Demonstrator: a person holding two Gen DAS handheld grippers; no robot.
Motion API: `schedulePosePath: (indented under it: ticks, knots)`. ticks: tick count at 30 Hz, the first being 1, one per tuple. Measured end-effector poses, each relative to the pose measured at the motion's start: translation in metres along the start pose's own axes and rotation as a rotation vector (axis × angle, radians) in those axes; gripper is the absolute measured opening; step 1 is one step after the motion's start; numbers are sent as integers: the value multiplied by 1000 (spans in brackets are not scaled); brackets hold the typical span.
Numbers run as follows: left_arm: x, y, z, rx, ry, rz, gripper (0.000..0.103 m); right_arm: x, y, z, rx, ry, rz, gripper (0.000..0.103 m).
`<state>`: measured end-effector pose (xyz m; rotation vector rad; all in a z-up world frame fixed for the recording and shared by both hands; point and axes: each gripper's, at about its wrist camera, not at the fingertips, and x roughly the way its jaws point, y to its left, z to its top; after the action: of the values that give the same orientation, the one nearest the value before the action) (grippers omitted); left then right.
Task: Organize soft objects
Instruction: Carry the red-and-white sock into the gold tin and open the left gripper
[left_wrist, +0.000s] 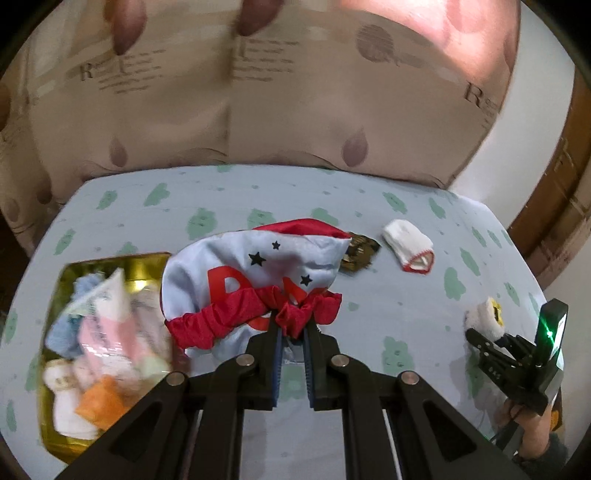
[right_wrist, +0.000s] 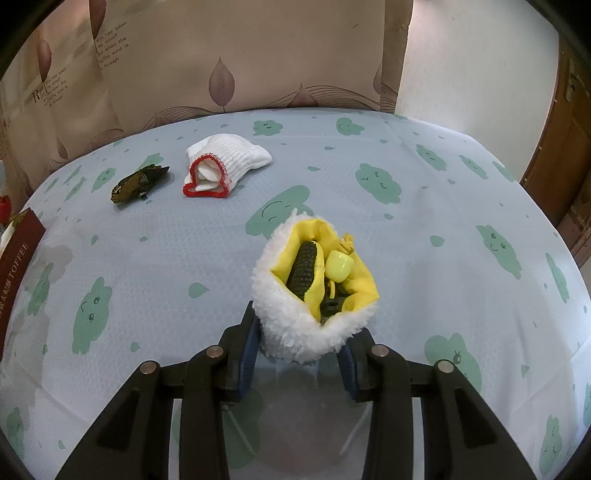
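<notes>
My left gripper (left_wrist: 293, 328) is shut on the red ruffled hem of a white cloth garment (left_wrist: 255, 280) with red letters and black stars, held beside a gold box (left_wrist: 107, 266) full of several soft items. My right gripper (right_wrist: 301, 343) is shut on a fluffy white pouch (right_wrist: 291, 325) with yellow lining, which holds a dark knobbly piece and a small yellow cup. The right gripper also shows in the left wrist view (left_wrist: 487, 341), at the right. A white knitted mitten with red trim (right_wrist: 221, 162) and a dark patterned pouch (right_wrist: 138, 182) lie on the sheet farther off.
The surface is a light blue sheet with green cloud prints (right_wrist: 406, 221). A beige curtain with leaf prints (right_wrist: 229, 55) hangs behind it. A dark red toffee box (right_wrist: 18, 266) stands at the left edge of the right wrist view. A wooden door (right_wrist: 569, 147) is at the right.
</notes>
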<state>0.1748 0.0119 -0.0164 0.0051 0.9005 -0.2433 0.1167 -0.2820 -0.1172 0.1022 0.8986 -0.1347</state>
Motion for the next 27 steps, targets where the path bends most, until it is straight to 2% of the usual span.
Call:
schedulePosePath:
  ticks: [5, 14, 18, 27]
  knots:
    - [-21, 29, 10, -7, -26, 70, 10, 0, 0, 0, -1, 0, -1, 37]
    - [-65, 108, 39, -94, -90, 203, 10, 0, 0, 0, -1, 0, -2, 37]
    - [-62, 136, 37, -120, -70, 255, 10, 0, 1, 0, -2, 0, -2, 37]
    - [-26, 170, 13, -214, 16, 255, 10, 0, 1, 0, -1, 0, -2, 37]
